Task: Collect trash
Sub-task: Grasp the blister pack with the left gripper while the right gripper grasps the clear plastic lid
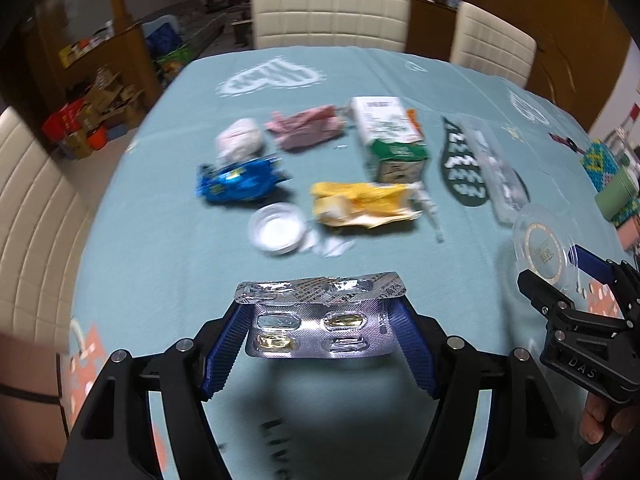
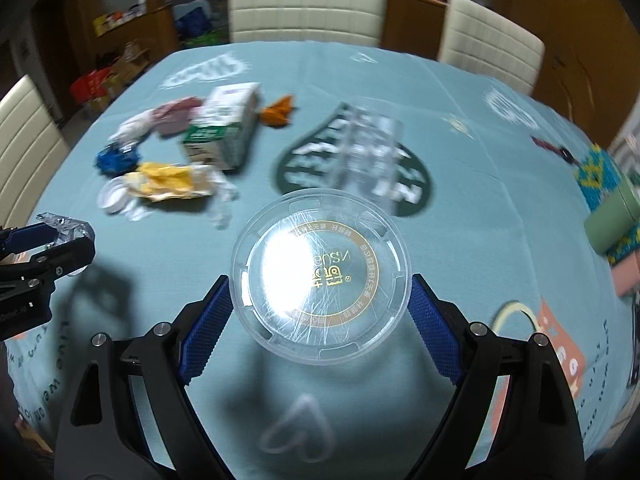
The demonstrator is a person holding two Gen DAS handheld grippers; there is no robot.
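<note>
My left gripper [image 1: 320,312] is shut on a silver pill blister pack [image 1: 320,320] and holds it above the table. My right gripper [image 2: 320,304] is shut on a clear round plastic lid [image 2: 320,280] with a gold ring print, also lifted. On the teal tablecloth [image 1: 160,280] lie a blue wrapper [image 1: 238,182], a yellow wrapper [image 1: 360,202], a white carton [image 1: 390,136], pink paper [image 1: 306,126], a white crumpled tissue [image 1: 240,142], a small white cup [image 1: 276,232] and a clear plastic tray [image 1: 498,170].
Cream chairs [image 1: 330,8] stand at the far side and left of the table. A green cylinder [image 2: 614,220] and a beaded box [image 2: 596,176] sit at the right edge. An orange scrap [image 2: 278,112] lies beside the carton. Boxes clutter the floor [image 1: 92,116] at left.
</note>
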